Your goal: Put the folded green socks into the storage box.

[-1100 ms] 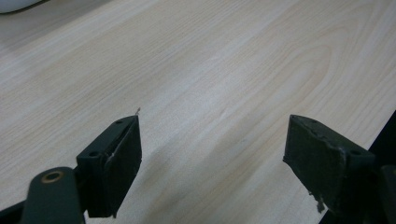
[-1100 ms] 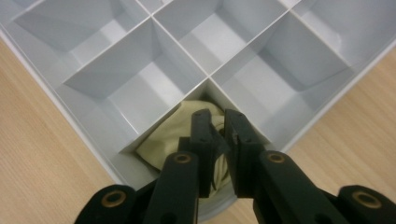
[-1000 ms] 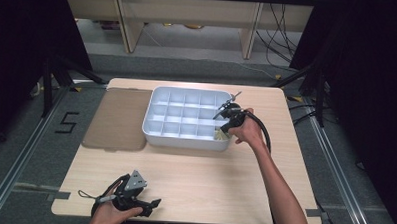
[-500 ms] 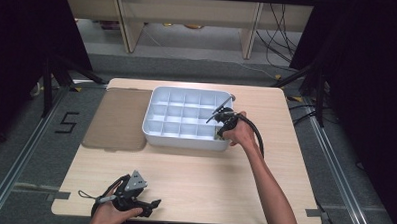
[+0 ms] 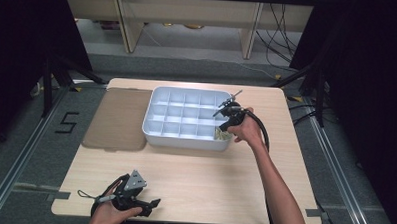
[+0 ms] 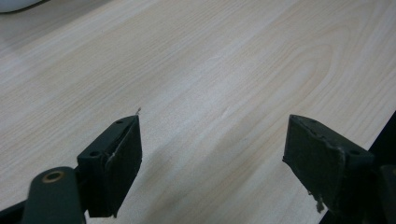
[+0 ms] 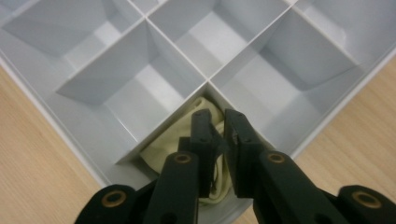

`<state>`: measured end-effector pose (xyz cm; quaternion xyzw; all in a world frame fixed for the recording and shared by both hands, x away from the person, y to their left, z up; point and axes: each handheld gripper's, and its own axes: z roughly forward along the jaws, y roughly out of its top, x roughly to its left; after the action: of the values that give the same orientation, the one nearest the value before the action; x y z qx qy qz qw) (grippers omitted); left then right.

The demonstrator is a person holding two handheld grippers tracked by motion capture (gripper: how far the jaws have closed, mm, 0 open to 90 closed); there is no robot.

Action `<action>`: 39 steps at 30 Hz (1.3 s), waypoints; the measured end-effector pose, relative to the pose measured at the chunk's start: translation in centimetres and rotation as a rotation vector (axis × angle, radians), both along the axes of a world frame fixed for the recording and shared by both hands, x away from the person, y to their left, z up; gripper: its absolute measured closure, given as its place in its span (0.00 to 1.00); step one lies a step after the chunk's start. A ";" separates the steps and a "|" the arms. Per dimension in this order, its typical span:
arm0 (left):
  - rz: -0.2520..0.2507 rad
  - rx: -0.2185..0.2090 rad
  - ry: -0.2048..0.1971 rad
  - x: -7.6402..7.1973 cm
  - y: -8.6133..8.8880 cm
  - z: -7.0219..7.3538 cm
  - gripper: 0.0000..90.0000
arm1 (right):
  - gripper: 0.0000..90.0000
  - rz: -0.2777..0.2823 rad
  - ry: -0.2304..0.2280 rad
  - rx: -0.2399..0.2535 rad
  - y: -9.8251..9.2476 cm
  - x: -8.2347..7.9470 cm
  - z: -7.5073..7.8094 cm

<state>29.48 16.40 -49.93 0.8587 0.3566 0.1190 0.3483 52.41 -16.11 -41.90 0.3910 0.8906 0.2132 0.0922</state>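
In the high view we see the right gripper (image 5: pixel 225 124) at the right of the frame's middle, over the near right corner of the white compartment tray (image 5: pixel 158 133). In the right gripper view its two black jaws stand close together, with only a narrow gap between them, and they have just been opening a little. A pale yellow cloth (image 7: pixel 163 148) lies in the corner compartment under them, in the lower middle of that picture. A fold of the cloth shows in the gap, but we cannot tell if the pads press on it.

The left gripper (image 5: pixel 148 205) is at the lower left of the high view, low over the wooden table (image 5: pixel 209 177), held in the person's left hand (image 5: pixel 108 216). In the left gripper view its jaws stand wide apart, and only bare table is between them.

Compared with the earlier high view, the right gripper has shifted slightly toward the tray's corner, and the left gripper is in the same place. The brown mat (image 5: pixel 116 119) lies to the left of the tray, touching it.
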 end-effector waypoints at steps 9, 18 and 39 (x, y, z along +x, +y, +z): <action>0.014 -0.001 0.002 0.0 0.1 0.0 0.21 | 0.80 -0.033 -0.044 0.096 -1.0 -0.9 2.0; 0.009 -0.004 0.004 0.0 0.1 0.0 0.21 | 0.72 -0.036 -0.045 0.138 -1.7 -1.8 3.0; 0.010 0.004 0.008 0.1 0.2 0.0 0.21 | 0.55 0.019 -0.030 0.167 -2.7 -6.5 5.1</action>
<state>29.57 16.57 -49.94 0.8581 0.3622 0.1181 0.3444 45.92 -18.81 -36.82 0.3858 0.8718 0.2934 0.0705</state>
